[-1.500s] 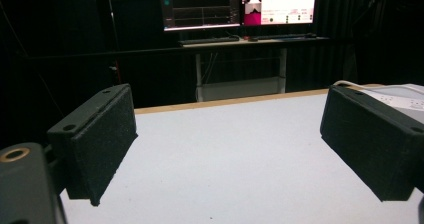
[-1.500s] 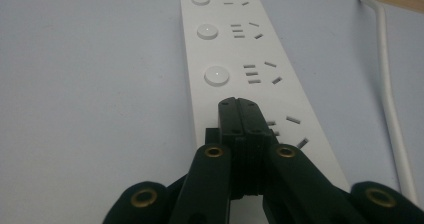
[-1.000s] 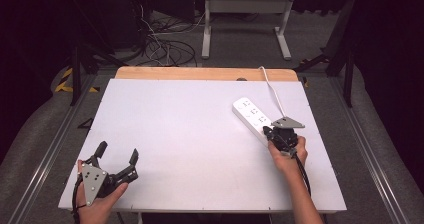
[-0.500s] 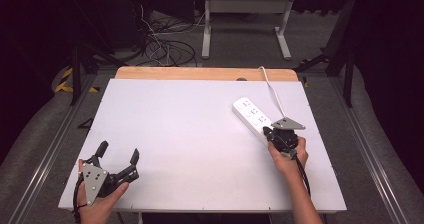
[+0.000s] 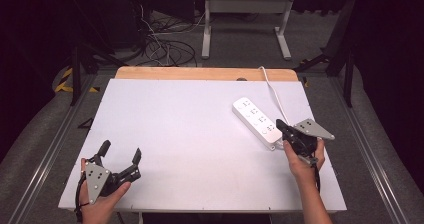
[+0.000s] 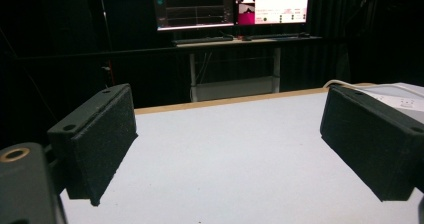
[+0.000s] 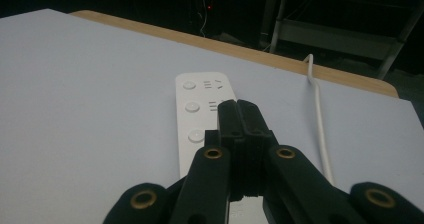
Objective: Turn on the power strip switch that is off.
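Power strip (image 5: 256,122), white, lies flat on my white worktop (image 5: 190,134), at the right side, angled from upper left to lower right in the high view. Its white cord (image 5: 270,86) runs off the far wooden edge. My right tool (image 5: 281,127) sits at the strip's near end, jaws pressed together with nothing between them; in the right gripper view the closed tips point along the strip, over its row of round buttons. I cannot tell if the tips touch the strip or just hover above it. My left tool (image 5: 120,153) is at the near left corner of the worktop, well apart from the strip, jaws spread wide and holding nothing. Left gripper view has both pads apart over bare worktop, with the strip's end at far right.
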{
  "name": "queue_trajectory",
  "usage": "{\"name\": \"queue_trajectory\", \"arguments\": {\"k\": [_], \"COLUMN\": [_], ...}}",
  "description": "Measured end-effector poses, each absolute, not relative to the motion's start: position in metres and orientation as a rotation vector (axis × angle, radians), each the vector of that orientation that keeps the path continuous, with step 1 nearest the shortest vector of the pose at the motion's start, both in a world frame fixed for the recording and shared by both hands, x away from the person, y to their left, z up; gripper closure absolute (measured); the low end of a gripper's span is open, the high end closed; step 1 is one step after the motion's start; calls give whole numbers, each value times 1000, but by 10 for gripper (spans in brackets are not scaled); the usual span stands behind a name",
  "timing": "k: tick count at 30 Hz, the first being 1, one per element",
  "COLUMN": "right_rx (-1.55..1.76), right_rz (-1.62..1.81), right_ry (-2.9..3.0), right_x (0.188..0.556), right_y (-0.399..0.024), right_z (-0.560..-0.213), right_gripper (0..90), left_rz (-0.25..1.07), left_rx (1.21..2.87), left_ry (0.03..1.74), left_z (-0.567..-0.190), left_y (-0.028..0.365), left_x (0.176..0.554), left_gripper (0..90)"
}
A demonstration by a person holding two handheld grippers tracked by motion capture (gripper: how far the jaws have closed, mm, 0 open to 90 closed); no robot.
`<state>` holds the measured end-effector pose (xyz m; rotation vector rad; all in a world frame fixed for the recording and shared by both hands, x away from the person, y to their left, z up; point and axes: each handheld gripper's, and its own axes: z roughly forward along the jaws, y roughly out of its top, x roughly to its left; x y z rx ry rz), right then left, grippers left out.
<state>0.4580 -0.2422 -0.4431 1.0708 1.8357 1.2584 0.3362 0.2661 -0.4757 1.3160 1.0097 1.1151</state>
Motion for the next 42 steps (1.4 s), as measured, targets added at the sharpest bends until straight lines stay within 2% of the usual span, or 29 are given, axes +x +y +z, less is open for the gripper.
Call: {"name": "queue_trajectory", "arguments": {"k": [12,23,26,34,42], "right_rx": [1092,1071,1063,1051,1029], "right_rz": [1316,1333,1341,1353,1367], "right_ry": [1805,1806,1793,1773,1760], "right_x": [446,446,445,444,441], "right_y": [-260,-257,-257,-257,-257], "right_z": [-437,-437,-437,-436,-435], "right_gripper": [900,900,797,742,749], "left_rz": [1107,1114,1115,1111,1113], "left_rx": [1315,1312,1312,1312,1314], "left_ry": [1009,1012,1012,1011,1008], "left_z": [-476,-476,-476,-476,-476], "left_y": [265,267,267,266,266], "left_x": [337,336,336,336,336], "left_gripper": [87,87,86,87,87]}}
